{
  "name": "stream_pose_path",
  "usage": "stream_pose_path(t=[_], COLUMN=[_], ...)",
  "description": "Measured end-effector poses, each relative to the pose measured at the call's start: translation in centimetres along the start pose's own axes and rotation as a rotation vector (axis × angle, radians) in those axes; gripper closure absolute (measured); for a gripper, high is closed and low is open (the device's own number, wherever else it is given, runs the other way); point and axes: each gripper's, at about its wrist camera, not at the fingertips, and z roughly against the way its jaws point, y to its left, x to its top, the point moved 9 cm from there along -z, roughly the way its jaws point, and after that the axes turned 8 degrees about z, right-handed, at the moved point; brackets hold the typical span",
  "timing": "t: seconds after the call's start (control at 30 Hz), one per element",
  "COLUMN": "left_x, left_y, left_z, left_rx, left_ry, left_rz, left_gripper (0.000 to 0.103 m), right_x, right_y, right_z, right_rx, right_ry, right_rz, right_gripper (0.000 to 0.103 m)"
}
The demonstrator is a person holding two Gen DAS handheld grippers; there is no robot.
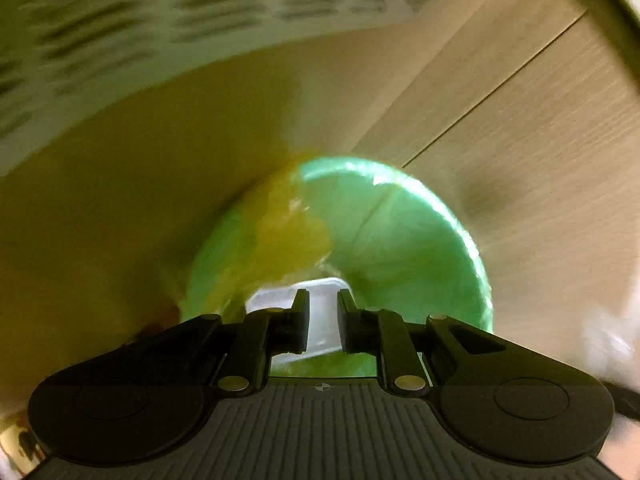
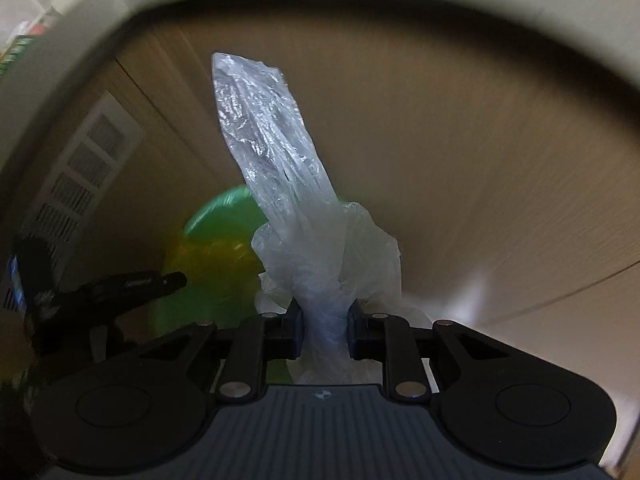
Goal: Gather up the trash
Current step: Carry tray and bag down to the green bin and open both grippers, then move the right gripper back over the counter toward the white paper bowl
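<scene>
While right gripper (image 2: 323, 326) jaws clamp plastic bag (image 2: 280, 184), left gripper (image 1: 323, 320) jaws slightly parted.

The plastic bag (image 2: 276, 152) at the centre of the right wrist frame is thin, crinkled, translucent film — glossy where light catches its folds. Behind it, lower left, a green bag (image 2: 216, 216) looks smooth and shiny, also plastic. The floor (image 1: 520, 128) in the upper right of the left wrist frame shows pale matt wood grain. Both grippers — left gripper (image 1: 323, 320), right gripper (image 2: 323, 330) — are matt black plastic with small metal pins.
</scene>
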Motion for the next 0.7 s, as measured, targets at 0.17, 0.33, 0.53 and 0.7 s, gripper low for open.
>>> stream_pose_path(t=[0.17,0.33,0.53,0.7], left_x=[-1.8,-2.9,-3.2,-2.0], left_y=[1.4,1.3,0.9,-1.1], left_z=[5.3,10.5,16.1,20.9], left_rx=[-0.043,-0.083,-0.096,-0.116], left_ry=[0.017,-0.009,-0.069,-0.166], left_rz=[0.041,-0.013,-0.029,-0.057], left_gripper=[0.086,0.086,0.086,0.086], right_x=[0.9,1.2,2.3,4.6], right_y=[2.8,4.3,5.7,7.6], right_z=[-6.8,-9.4,-4.2,1.8], right_rx=[0.124,0.119,0.101,0.048], right_ry=[0.094,0.178,0.110,0.014], right_rz=[-0.148,-0.207,-0.093,0.116], right_gripper=[0.081,0.066,0.055,0.055])
